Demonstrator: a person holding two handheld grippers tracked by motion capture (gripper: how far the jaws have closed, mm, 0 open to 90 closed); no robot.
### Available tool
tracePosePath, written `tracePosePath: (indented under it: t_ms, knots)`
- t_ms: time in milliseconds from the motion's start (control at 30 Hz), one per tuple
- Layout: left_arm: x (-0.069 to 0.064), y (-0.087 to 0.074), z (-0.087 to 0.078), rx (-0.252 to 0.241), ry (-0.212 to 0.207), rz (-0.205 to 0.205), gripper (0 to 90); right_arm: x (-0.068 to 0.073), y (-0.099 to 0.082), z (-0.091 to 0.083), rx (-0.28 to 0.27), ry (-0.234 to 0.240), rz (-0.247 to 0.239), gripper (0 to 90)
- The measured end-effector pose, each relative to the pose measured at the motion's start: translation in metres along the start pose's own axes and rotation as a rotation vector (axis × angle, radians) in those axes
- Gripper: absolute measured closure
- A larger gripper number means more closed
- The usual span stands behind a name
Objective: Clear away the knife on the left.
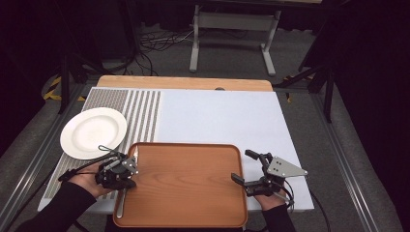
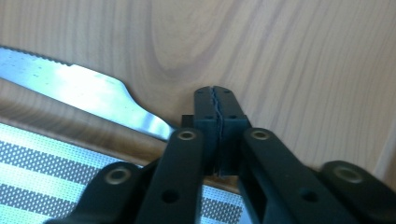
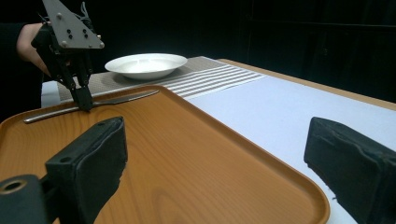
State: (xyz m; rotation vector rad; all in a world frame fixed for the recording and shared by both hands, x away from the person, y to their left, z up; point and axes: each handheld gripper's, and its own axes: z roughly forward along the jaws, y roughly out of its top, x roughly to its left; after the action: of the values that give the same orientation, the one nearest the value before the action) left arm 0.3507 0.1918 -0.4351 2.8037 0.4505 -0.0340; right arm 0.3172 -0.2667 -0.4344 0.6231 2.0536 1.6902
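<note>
- The left gripper (image 1: 126, 170) is pinching a knife (image 1: 122, 200) at the tray's (image 1: 193, 169) left edge, its jaws clenched on the handle.
- The knife is lying along that edge, blade (image 2: 79, 91) pointing toward the plate (image 1: 93, 132).
- The right gripper (image 1: 243, 166) is hovering at the tray's right edge with its jaws spread wide, grasping nothing.
- The plate is sitting on the striped mat (image 1: 140, 108), just beyond the tray's left corner.

Table (image 1: 251, 87): white mat (image 1: 217, 118), tray (image 1: 188, 186), plate (image 1: 93, 132)
</note>
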Motion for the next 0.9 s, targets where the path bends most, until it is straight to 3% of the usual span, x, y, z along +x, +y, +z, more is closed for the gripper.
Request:
tracePosePath:
  t_ms: [100,233,333,433,567,767,900]
  knots:
    - [0.001,0.000,-0.004,-0.030,0.000,-0.019,74.7,0.000,0.000,0.000,-0.001,-0.001,0.001,6.6]
    - [0.002,0.001,-0.014,-0.092,0.022,-0.051,43.8,0.000,0.000,0.000,-0.003,0.000,0.003,6.6]
    - [0.004,-0.001,-0.022,-0.157,0.010,-0.090,32.6,0.000,0.000,0.001,-0.001,0.004,-0.002,6.6]
    - [0.005,-0.003,-0.028,-0.215,0.014,-0.101,24.8,0.000,0.000,0.001,0.000,0.001,0.002,6.6]
    - [0.004,-0.005,-0.033,-0.256,0.040,-0.106,14.1,0.000,0.000,0.000,0.000,-0.002,0.001,6.6]
    - [-0.002,-0.012,-0.043,-0.347,0.063,-0.112,9.4,0.000,-0.001,-0.003,-0.002,-0.008,0.006,6.6]
    - [-0.004,-0.023,-0.050,-0.437,0.094,-0.121,7.4,0.000,-0.001,-0.002,-0.001,-0.007,0.002,6.6]
